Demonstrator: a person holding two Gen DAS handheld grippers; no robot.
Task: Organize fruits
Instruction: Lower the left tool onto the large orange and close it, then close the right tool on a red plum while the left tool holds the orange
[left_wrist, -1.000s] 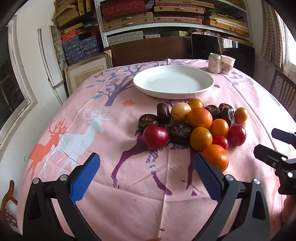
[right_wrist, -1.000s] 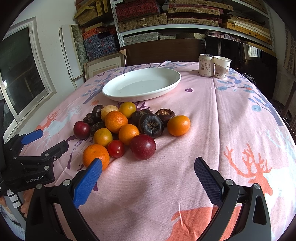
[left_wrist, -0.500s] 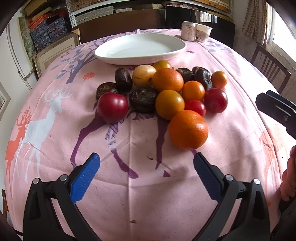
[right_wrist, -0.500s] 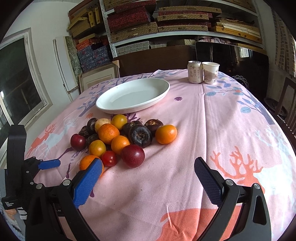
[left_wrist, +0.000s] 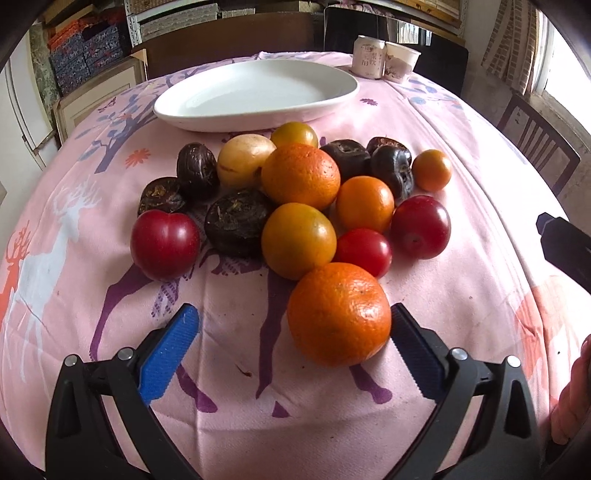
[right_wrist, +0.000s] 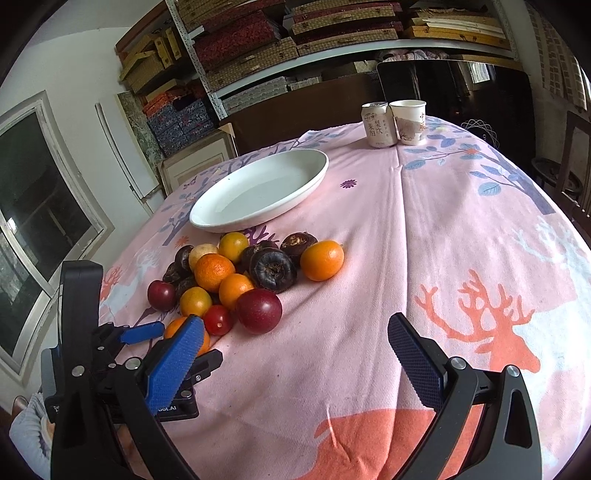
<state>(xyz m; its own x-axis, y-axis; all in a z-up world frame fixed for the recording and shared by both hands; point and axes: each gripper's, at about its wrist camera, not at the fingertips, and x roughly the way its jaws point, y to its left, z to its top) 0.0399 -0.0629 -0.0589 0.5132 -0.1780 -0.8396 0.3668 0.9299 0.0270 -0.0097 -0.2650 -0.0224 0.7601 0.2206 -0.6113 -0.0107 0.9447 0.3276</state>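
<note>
A pile of oranges, red plums and dark fruits lies on the pink tablecloth in front of an empty white plate (left_wrist: 255, 92). My left gripper (left_wrist: 291, 343) is open, its jaws on either side of the nearest big orange (left_wrist: 339, 314), whose right side is close to the right pad (left_wrist: 415, 350). In the right wrist view the left gripper (right_wrist: 162, 343) reaches around that orange (right_wrist: 173, 326), which is mostly hidden. My right gripper (right_wrist: 295, 354) is open and empty over bare cloth, to the right of the pile, with a red plum (right_wrist: 258, 311) ahead of it.
A drink can (right_wrist: 377, 124) and a paper cup (right_wrist: 409, 122) stand at the table's far edge behind the plate (right_wrist: 258, 188). Shelves of boxes fill the back wall. A wooden chair (left_wrist: 535, 147) stands at the right. A window is at the left.
My left gripper has moved forward and down to the pile, and the nearest orange now sits between its open jaws. My right gripper has drawn back and risen a little.
</note>
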